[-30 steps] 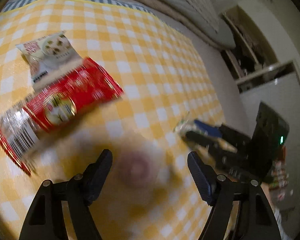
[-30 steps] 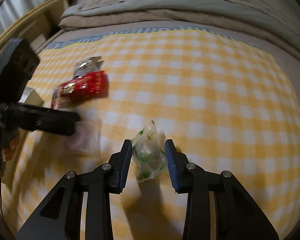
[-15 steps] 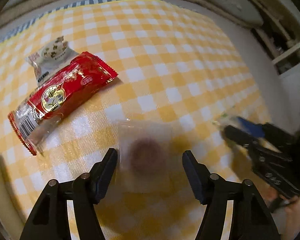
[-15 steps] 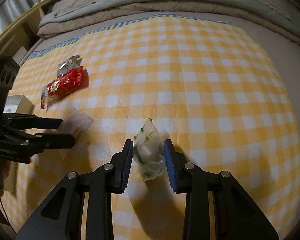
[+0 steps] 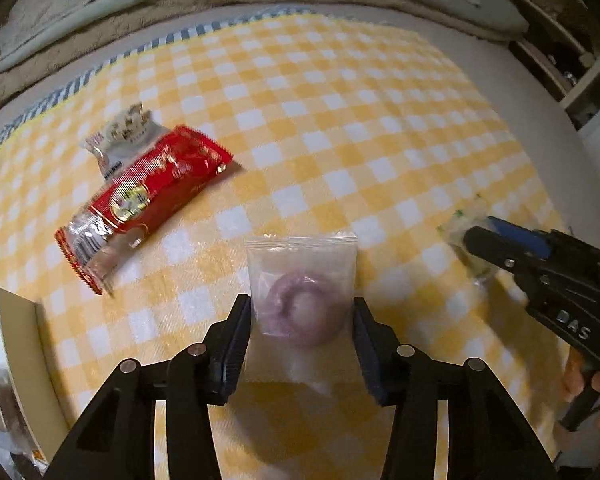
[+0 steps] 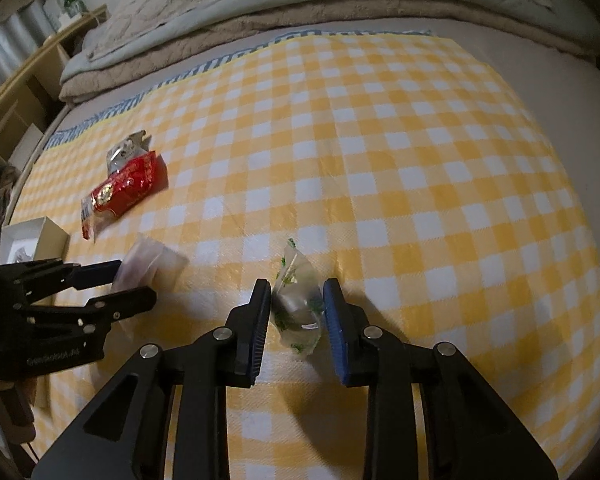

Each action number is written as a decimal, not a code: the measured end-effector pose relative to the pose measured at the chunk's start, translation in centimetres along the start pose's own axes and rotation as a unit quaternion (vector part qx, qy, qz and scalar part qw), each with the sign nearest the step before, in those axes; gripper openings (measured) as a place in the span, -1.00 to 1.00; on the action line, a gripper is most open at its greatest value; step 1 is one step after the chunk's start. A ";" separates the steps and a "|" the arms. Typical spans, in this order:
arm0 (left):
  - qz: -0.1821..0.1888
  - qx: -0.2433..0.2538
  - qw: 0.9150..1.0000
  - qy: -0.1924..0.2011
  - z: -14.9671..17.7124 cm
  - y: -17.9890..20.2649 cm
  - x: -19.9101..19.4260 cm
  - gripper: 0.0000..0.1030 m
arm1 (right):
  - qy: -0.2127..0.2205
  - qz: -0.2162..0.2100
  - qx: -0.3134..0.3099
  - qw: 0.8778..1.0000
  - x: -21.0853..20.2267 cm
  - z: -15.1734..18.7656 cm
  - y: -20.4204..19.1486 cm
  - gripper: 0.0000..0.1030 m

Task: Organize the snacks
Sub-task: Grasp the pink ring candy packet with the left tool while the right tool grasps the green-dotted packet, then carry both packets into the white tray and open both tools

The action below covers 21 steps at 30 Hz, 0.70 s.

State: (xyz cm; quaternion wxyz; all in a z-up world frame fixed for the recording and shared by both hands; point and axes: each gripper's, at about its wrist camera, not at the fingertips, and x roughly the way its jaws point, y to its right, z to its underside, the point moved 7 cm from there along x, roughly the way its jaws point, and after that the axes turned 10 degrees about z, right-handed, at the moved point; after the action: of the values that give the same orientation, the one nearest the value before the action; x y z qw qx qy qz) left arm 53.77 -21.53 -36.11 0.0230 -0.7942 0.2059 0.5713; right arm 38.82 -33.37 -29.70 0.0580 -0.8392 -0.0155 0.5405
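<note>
Lying straight ahead between the fingers of the left gripper (image 5: 300,344), a clear square packet holding a purple ring-shaped pastry (image 5: 302,300) is enclosed by jaws that have just been closing. The right gripper (image 6: 298,316) is clamped on a clear green-printed candy wrapper (image 6: 296,308). A yellow-and-white checked cloth (image 6: 380,152) is spread beneath; bedding is seen beyond.

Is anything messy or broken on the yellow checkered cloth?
Nothing looks broken or spilled. The only untidy spot: the red snack packet lies crooked on top of a white snack packet, covering part of it, at the cloth's left side.
</note>
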 end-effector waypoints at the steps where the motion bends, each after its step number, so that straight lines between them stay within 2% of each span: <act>1: 0.001 0.001 1.000 0.007 0.1 0.0 -1.1 -0.07 | 0.002 0.000 0.001 1.000 -0.2 0.0 -0.1 -0.46; 12: 0.015 -0.028 0.996 0.086 1.3 -1.5 -11.4 -0.07 | 0.053 -0.021 0.004 0.998 -5.0 -1.7 -2.5 -0.47; 21: 0.001 -0.038 0.989 0.143 3.6 -4.3 -19.6 -0.07 | 0.107 -0.052 -0.026 0.993 -10.4 -3.4 -8.1 -0.47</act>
State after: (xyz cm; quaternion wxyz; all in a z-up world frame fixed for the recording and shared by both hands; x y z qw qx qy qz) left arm 46.89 -10.75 -20.24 -0.0376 -0.8677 0.1860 0.4593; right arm 37.84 -26.57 -17.97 0.0651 -0.8918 -0.0668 0.4428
